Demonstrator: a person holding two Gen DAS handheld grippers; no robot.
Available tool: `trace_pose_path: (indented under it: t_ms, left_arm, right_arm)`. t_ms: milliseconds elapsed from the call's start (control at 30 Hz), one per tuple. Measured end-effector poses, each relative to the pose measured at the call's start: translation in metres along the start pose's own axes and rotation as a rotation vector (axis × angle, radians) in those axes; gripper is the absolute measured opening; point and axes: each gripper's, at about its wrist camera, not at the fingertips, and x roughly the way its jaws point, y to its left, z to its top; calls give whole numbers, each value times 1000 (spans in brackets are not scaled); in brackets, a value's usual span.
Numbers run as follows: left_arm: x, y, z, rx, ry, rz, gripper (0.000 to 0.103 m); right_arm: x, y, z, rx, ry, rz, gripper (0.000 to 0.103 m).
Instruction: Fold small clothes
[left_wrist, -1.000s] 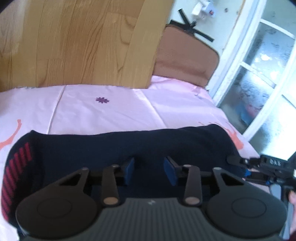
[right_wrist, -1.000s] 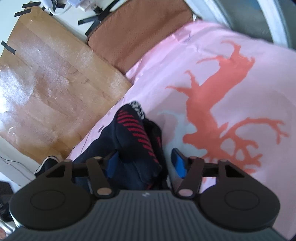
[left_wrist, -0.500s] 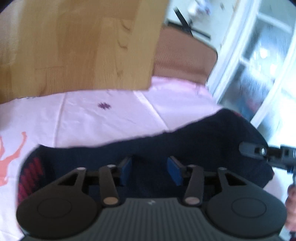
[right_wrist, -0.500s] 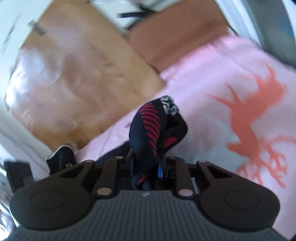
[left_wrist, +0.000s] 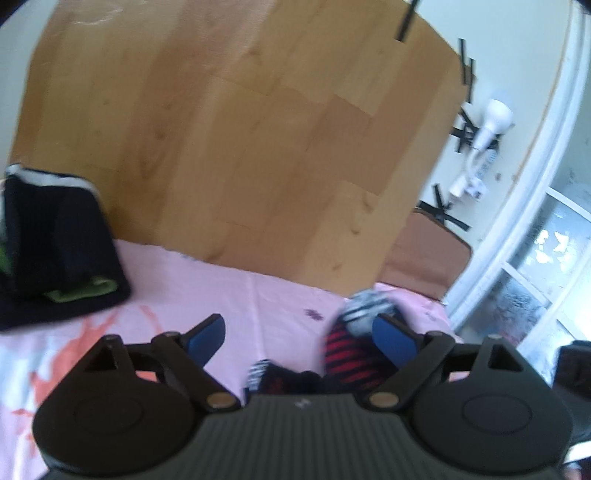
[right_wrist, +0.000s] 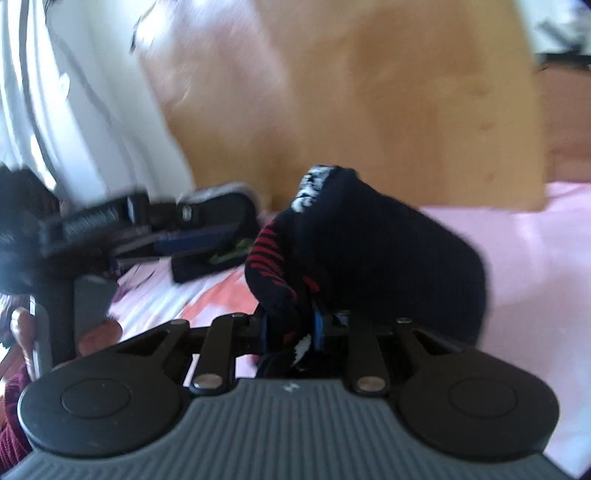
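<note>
A navy sock with red stripes (right_wrist: 369, 258) hangs bunched from my right gripper (right_wrist: 290, 328), whose jaws are shut on it just above the pink sheet (right_wrist: 535, 277). The sock also shows in the left wrist view (left_wrist: 347, 350), low between and right of the blue pads. My left gripper (left_wrist: 299, 332) is open and empty, raised above the sheet (left_wrist: 184, 288). It also shows in the right wrist view (right_wrist: 177, 236) at the left.
A folded dark garment with green trim (left_wrist: 55, 258) lies at the left on the sheet, also seen in the right wrist view (right_wrist: 214, 254). A wooden board (left_wrist: 240, 147) and a brown cushion (left_wrist: 424, 258) stand behind. A window (left_wrist: 546, 258) is at the right.
My right gripper closed on the sock's end and lifted it, swinging left. My left gripper opened wider, let go of the sock and rose, tilting up toward the board.
</note>
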Motion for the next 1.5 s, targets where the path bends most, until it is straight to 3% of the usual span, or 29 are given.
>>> trace_pose_path:
  t_ms: [133,200,267,333,433,567,667,767,800,900,1000,1167,1267,1367,1400,1433,1500]
  left_arm:
    - [14,12,-12,-23,51,28,90]
    - [26,16,-22,-12,89,47,89]
    - [39,19,-30,-11,132,55,89]
    - [46,23,-36,-19,153,46,88]
    - [54,25,-35,-31,160,49,88]
    - [54,24,-30,-46,166,24,80]
    - [61,11,-23,-27,179,6,62]
    - [76,-2,-21,30,212,60,53]
    - [83,-4,-22,40,231,75,52]
    - [102,-11,-29,77,264,133,52]
    - [107,-18,-37,112,253,182,54]
    - [106,-12,-40,78,255,184,58]
    - [104,-10,-40,47,265,196,70]
    - [95,-8,-39,25,262,207,80]
    - [92,-9,-38,24,257,211,80]
    - [88,-10,-38,28,251,221,81]
    - [79,-14,-39,57,234,253,84]
  right_arm:
    - [71,1,-25,-33,139,-14,25]
    - [70,-1,-31,-57,81,-4,25]
    - [59,-5,-29,-51,76,29,34]
    - [47,-8,-26,-53,95,90,52]
    - [10,-14,-21,-76,20,116,53]
    - [-17,-31,0,-47,-92,18,52]
    - [-4,-52,14,24,-85,-50,48]
    - [16,-60,18,-2,-62,-118,36]
    - [20,-61,17,-24,-51,-153,36]
    - [24,-72,15,-8,-17,-152,36]
    - [33,-83,14,-6,-13,-154,36]
    - [30,-76,4,-16,-33,-163,37]
    - [29,-67,0,-73,-49,-193,37]
    - [17,-67,-4,-80,-85,-177,41]
    - [8,-66,-6,-71,-103,-162,49]
    - [-1,-66,-8,-58,-119,-149,67]
    - [-19,-64,-14,-44,-169,-156,81]
